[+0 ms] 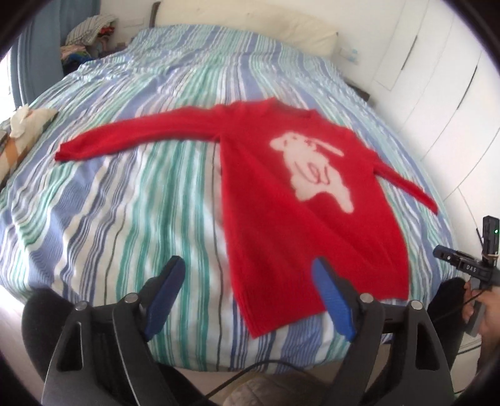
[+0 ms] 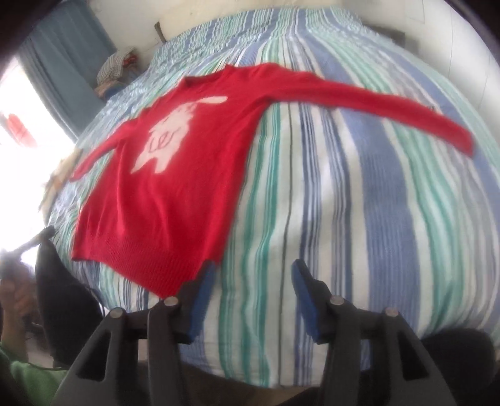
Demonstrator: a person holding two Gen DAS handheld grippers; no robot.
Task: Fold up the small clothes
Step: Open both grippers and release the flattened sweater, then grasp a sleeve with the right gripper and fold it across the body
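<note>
Red knitted long-sleeved sweater [image 1: 281,200] with a white animal figure [image 1: 312,168] on its chest lies flat and face up on the bed's blue, green and white striped cover [image 1: 125,187], neck towards the far pillow [image 1: 250,28] and ribbed hem towards you, both sleeves spread out to the sides. Nothing is folded yet.

Expect it to handle as a light, limp knit: it will sag and drape from wherever you lift it, and the soft weave may stretch or drag along the cover rather than slide cleanly. It should not break or slip, so a firm pinch is safe. Your best holds are probably the thicker edges: the ribbed hem corners, the sleeve cuffs, or the shoulder seams, since a pinch in the middle of the body would likely gather up both layers in a bunch.

Your left gripper [image 1: 247,265] hangs above the near edge of the bed with its blue pads spread wide and nothing between them; the hem's left corner lies just below and beyond it. Your right gripper [image 2: 253,271] is also parted, less widely, and empty, with the hem's right corner just off its left pad. Neither touches the sweater. The sleeves lie well apart from both.
</note>
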